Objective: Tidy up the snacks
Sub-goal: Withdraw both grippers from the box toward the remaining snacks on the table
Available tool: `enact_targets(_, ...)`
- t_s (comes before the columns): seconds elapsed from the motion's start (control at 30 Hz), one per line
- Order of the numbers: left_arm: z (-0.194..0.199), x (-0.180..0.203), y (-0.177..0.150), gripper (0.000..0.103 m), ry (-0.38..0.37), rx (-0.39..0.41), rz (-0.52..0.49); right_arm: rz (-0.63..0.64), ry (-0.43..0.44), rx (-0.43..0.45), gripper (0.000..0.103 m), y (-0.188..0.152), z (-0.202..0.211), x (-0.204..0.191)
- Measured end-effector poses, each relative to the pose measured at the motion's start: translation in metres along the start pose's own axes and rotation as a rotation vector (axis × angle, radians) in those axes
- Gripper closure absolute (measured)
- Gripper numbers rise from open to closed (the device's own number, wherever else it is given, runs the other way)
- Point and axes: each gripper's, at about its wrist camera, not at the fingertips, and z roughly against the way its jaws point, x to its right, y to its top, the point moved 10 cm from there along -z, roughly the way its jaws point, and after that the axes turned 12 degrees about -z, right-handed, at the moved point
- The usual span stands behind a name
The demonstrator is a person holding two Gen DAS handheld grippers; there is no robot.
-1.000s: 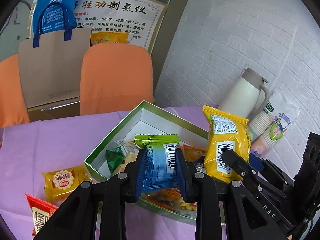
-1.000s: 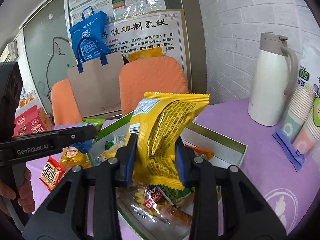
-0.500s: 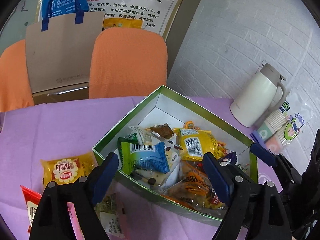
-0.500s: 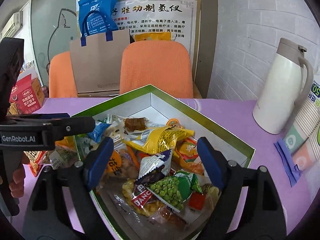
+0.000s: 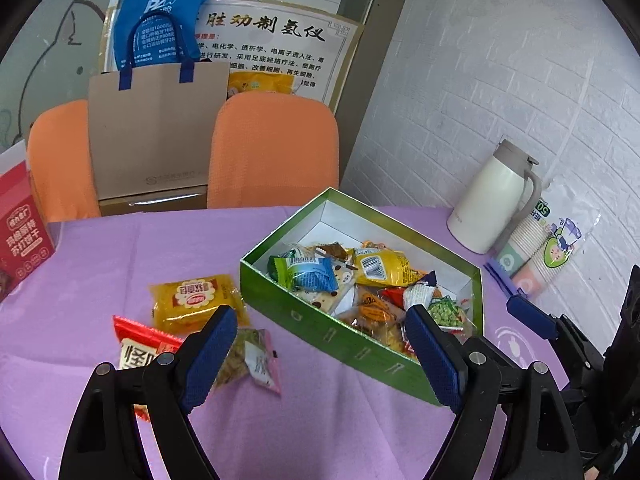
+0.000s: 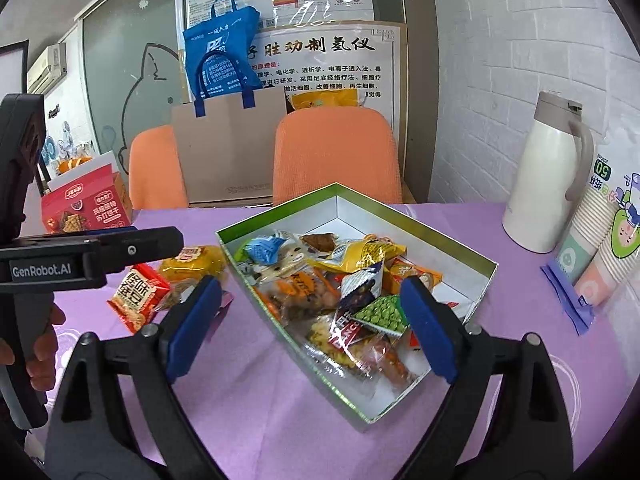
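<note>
A green box [image 5: 304, 312] [image 6: 276, 208] on the purple table holds several snack packets, among them a blue-green packet [image 5: 308, 274] and a yellow packet [image 5: 384, 268] [image 6: 356, 256]. Three packets lie on the cloth left of the box: a yellow cake packet [image 5: 196, 300] [image 6: 196, 260], a red packet [image 5: 140, 348] [image 6: 138, 296] and a clear pinkish packet [image 5: 252, 360]. My left gripper [image 5: 320, 356] stands open and empty above the table in front of the box. My right gripper [image 6: 310, 326] is also open and empty, above the box's near end.
A white thermos jug [image 5: 492, 200] [image 6: 548, 176] and a sleeve of paper cups [image 5: 540, 244] [image 6: 600, 248] stand at the right by the brick wall. A red biscuit box [image 5: 20, 224] [image 6: 86, 204] is at the left. Orange chairs [image 5: 276, 148] and a paper bag [image 5: 156, 136] sit behind the table.
One second ago the left gripper was shut on the blue-green packet and the right on the yellow packet; both opened, dropped them into the box and have drawn back and up.
</note>
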Motion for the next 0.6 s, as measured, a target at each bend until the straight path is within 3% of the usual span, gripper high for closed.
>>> enact_targets(0.37,0.046,-0.012,-0.042,0.015,0.052,0.008,0.002,-0.023,0.081,-0.040,0.010,-0.043,0.023,-0.032)
enact_targets(0.6,0.066,-0.085,-0.066,0.015,0.128,0.026,0.081,-0.010,0.103,-0.102,0.010,-0.068,0.010,-0.048)
